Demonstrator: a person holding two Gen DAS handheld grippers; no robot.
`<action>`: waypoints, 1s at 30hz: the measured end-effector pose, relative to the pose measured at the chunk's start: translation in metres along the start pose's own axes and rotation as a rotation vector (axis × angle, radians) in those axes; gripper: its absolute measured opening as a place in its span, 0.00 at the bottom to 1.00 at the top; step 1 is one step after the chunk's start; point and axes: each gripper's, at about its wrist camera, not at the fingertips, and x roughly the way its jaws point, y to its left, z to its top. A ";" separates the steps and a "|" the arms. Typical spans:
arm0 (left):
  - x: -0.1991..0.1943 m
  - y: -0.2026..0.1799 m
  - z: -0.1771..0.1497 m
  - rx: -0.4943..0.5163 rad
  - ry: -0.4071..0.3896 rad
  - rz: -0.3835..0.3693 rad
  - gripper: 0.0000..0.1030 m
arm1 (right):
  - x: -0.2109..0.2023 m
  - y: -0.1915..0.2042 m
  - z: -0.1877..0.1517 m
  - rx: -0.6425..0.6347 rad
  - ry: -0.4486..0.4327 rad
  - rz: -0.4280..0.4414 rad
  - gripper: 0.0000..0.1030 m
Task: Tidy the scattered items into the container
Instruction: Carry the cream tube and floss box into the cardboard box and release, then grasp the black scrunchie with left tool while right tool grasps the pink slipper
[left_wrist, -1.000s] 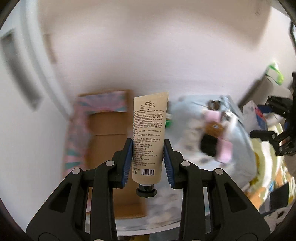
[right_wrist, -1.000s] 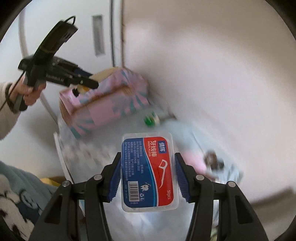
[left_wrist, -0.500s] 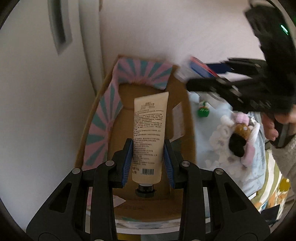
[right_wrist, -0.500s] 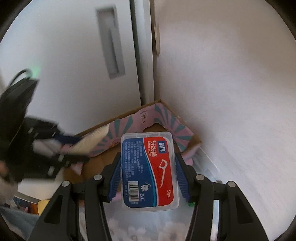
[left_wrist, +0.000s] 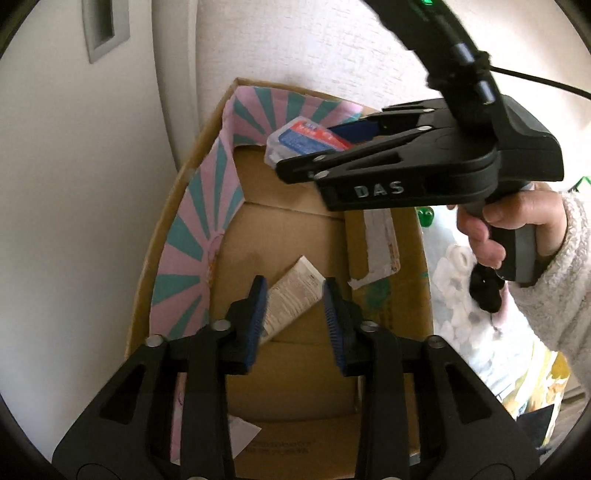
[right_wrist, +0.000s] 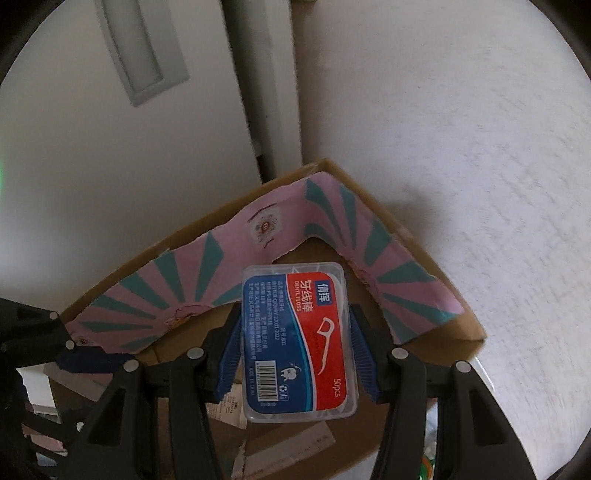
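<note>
Since the frame half a second earlier, your left gripper (left_wrist: 293, 317) let go of the cream tube (left_wrist: 291, 297): its jaws stood apart, and the tube lay slanted on the floor of the cardboard box (left_wrist: 177, 236), no pad touching it as far as I could see. So this item was already delivered. Your right gripper (right_wrist: 295, 347) came over the far corner of the same box, and its jaws were clamped on the dental floss case (right_wrist: 297, 339), which hung above the box floor near the pink and teal lining (right_wrist: 332, 218). This second item was not yet released, so I judged it as nearly done. Outside the box, to the right, a small green thing (left_wrist: 425, 218) and a black and white soft thing (left_wrist: 484, 291) lay on the pale cloth (left_wrist: 454, 314). I judged these were left to collect, so the task was somewhere in the middle
</note>
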 end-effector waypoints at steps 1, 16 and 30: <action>-0.002 0.001 -0.001 0.001 0.007 0.011 0.61 | 0.002 0.002 0.000 -0.005 0.009 -0.011 0.50; -0.061 -0.019 -0.001 0.046 -0.107 0.044 0.86 | -0.101 -0.002 -0.046 0.076 -0.144 -0.084 0.61; -0.091 -0.138 0.034 0.179 -0.158 -0.145 0.92 | -0.285 -0.036 -0.190 0.307 -0.210 -0.410 0.69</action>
